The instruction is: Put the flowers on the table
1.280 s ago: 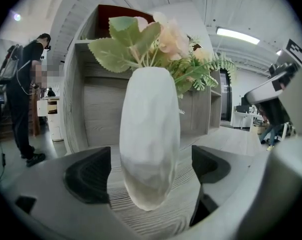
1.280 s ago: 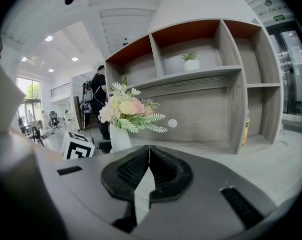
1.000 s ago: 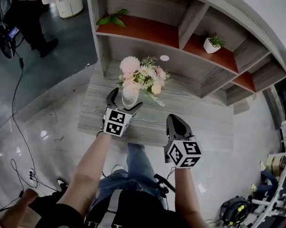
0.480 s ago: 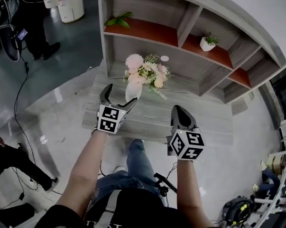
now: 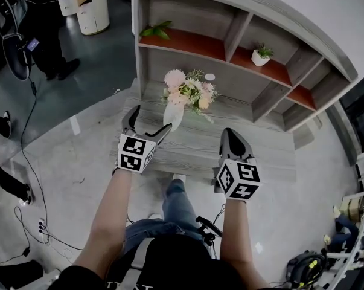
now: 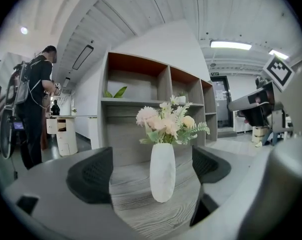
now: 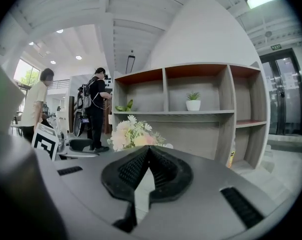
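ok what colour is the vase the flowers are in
White. The vase shows best in the left gripper view, standing upright on the grey wood-grain table.

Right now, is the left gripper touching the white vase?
Apart. The left gripper is open; its own view shows bare table on both sides of the vase, between it and each jaw.

Open table (image 5: 273,145) right of the vase (image 5: 173,117); shelf unit (image 5: 239,32) blocks behind
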`<move>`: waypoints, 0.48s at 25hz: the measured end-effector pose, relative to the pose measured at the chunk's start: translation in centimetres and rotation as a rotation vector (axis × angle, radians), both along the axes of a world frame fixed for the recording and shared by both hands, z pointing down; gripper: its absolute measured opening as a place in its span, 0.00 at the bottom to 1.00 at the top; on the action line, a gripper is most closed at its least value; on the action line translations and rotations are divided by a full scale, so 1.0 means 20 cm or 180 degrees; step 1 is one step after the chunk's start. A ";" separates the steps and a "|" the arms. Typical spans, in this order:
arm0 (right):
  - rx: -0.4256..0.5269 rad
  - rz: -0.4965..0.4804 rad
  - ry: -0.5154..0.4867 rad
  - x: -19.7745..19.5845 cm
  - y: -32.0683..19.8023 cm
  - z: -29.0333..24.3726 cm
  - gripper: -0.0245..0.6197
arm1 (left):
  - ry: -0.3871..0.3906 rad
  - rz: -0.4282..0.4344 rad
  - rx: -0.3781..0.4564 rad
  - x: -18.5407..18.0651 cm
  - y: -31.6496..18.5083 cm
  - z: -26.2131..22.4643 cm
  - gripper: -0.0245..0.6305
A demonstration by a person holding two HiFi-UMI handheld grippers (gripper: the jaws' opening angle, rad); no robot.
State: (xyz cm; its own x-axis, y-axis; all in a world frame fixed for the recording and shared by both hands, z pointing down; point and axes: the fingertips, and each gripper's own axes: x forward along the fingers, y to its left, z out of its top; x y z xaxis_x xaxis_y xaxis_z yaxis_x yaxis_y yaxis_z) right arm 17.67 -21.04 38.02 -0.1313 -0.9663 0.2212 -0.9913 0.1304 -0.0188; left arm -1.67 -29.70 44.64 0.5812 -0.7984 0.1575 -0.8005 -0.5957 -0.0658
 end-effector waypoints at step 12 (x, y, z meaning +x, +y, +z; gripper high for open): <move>0.0364 -0.0168 0.0564 -0.08 0.10 -0.24 0.06 | 0.0081 -0.0078 0.0294 -0.09 0.16 -0.30 0.66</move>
State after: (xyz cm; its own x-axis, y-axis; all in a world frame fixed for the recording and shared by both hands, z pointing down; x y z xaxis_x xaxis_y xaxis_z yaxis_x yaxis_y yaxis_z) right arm 16.07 -19.06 33.21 -0.1513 -0.9793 0.1346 -0.9695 0.1735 0.1731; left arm -3.42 -26.41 38.57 0.5643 -0.8228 0.0681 -0.8168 -0.5684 -0.0989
